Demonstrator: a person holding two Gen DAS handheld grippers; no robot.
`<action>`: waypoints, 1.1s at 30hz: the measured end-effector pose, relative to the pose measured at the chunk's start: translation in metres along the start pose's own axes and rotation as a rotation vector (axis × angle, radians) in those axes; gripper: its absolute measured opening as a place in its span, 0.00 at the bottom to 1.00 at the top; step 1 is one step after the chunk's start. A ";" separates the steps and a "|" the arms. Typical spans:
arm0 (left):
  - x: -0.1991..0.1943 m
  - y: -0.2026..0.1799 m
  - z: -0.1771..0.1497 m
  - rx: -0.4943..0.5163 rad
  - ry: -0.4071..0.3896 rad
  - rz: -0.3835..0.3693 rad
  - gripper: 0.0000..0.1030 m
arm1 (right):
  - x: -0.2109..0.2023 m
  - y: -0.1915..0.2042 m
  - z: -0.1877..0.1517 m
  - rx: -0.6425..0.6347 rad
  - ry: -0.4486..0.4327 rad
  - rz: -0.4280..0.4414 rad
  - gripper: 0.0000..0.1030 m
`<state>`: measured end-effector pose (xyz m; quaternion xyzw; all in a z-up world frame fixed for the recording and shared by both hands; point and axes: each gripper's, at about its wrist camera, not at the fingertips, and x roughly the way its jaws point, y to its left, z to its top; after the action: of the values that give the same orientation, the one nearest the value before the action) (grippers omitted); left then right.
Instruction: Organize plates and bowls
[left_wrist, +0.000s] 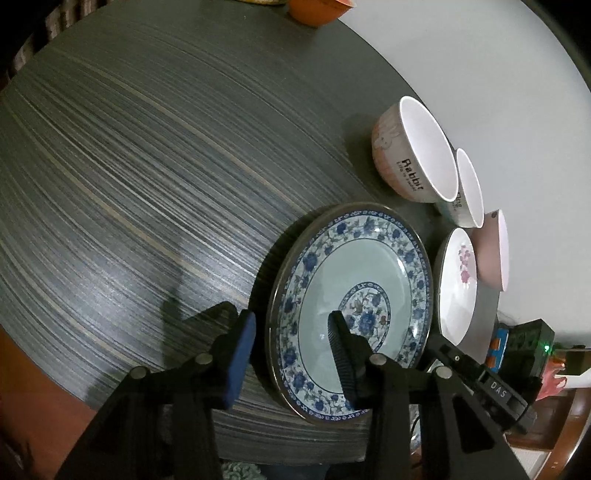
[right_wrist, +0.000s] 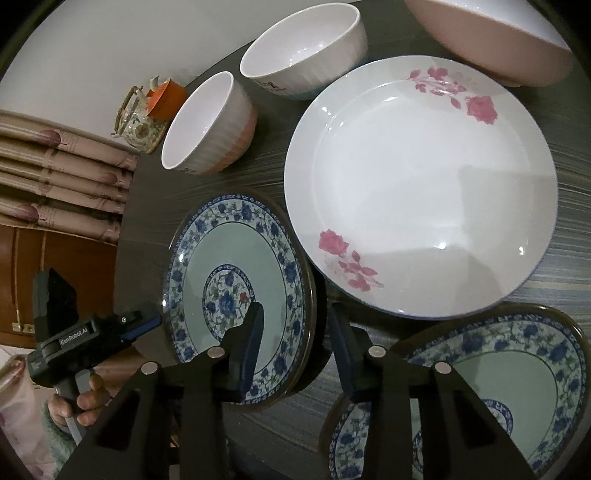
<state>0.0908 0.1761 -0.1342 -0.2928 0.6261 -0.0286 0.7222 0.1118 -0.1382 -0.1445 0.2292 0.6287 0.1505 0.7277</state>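
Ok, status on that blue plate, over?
Left gripper, right gripper open, straddling opposite rims of blue floral plate, not clamped. Rose plate and second blue plate crowd right gripper's side.

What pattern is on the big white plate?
Pink roses on the plate, clearest in the right wrist view.

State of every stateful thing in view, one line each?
Blue-floral ceramic plate: flat on table, empty.
Left gripper: open, straddling its rim.
Right gripper: open, straddling opposite rim.
White rose-print plate: flat, empty.
Pink ribbed "Rabbit" bowl: upright, empty.
White ribbed bowl: upright, empty.
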 end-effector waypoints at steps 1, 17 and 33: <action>0.001 0.000 0.001 0.003 -0.001 0.002 0.39 | 0.002 0.000 0.001 0.000 0.003 0.000 0.32; 0.018 -0.002 0.010 0.055 0.021 0.031 0.17 | 0.019 -0.004 0.010 -0.016 0.017 0.007 0.24; -0.010 0.010 0.012 0.130 -0.041 0.086 0.13 | 0.016 0.026 -0.001 -0.081 -0.014 -0.036 0.14</action>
<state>0.0966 0.1930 -0.1295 -0.2187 0.6200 -0.0321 0.7529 0.1149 -0.1080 -0.1449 0.1891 0.6212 0.1610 0.7432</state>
